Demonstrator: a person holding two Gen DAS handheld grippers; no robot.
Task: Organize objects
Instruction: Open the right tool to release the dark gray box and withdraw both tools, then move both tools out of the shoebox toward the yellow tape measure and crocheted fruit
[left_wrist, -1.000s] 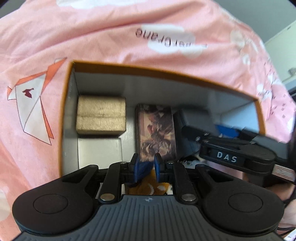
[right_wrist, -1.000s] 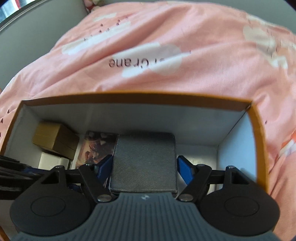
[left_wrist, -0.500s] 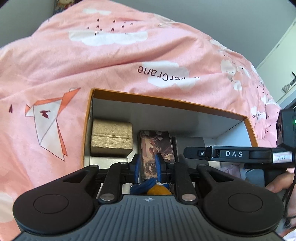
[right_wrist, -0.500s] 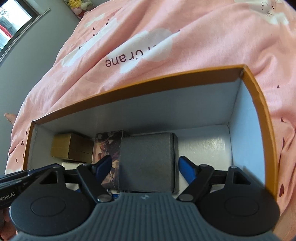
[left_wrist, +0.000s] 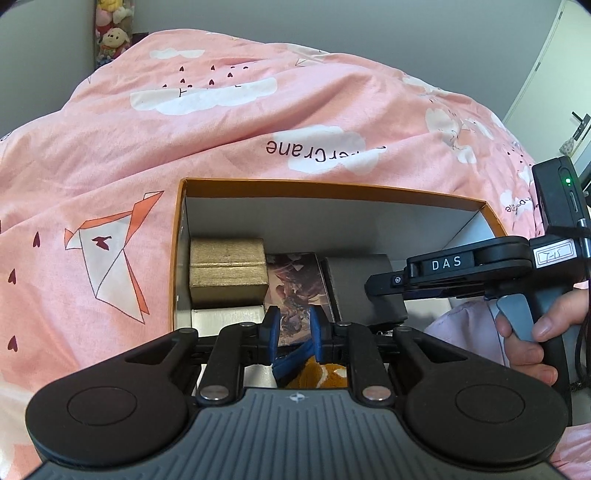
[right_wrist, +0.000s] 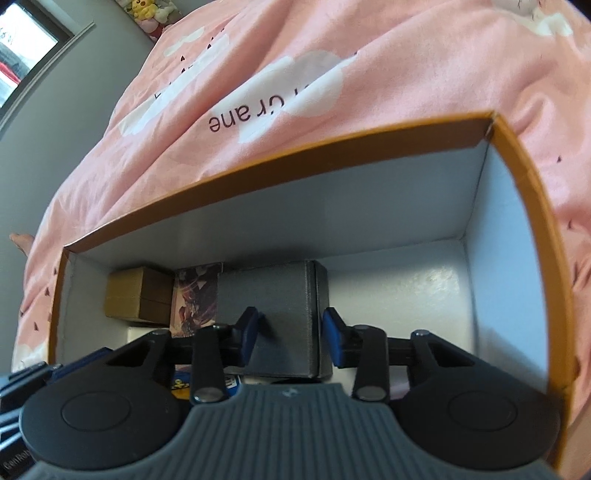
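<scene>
An orange-rimmed box (left_wrist: 332, 184) with white inner walls lay on a pink quilt (left_wrist: 221, 129) printed with clouds and paper cranes. Along its far wall sat a gold box (left_wrist: 227, 271), an illustrated card box (left_wrist: 299, 284) just beside it, and a dark grey box (left_wrist: 364, 284) next to that. The left wrist view alone showed the person's right hand (left_wrist: 532, 332) on the handle of the right gripper (left_wrist: 384, 288), whose side carried the letters DAS, and a white box (left_wrist: 229, 317) below the gold one. In that view the left gripper (left_wrist: 293, 334) had its blue fingers (left_wrist: 271, 332) a narrow gap apart, with a blue strap and something orange (left_wrist: 325, 374) close beneath them; whether they pinched the strap could not be told. The right wrist view alone showed the bare white floor (right_wrist: 399, 288) of the box's right half, and the right gripper (right_wrist: 290, 336) spread wide, its pads (right_wrist: 247, 332) standing apart from the sides of the grey box (right_wrist: 269, 302), gripping nothing. Plush toys (left_wrist: 110, 33) sat in the far corner.
</scene>
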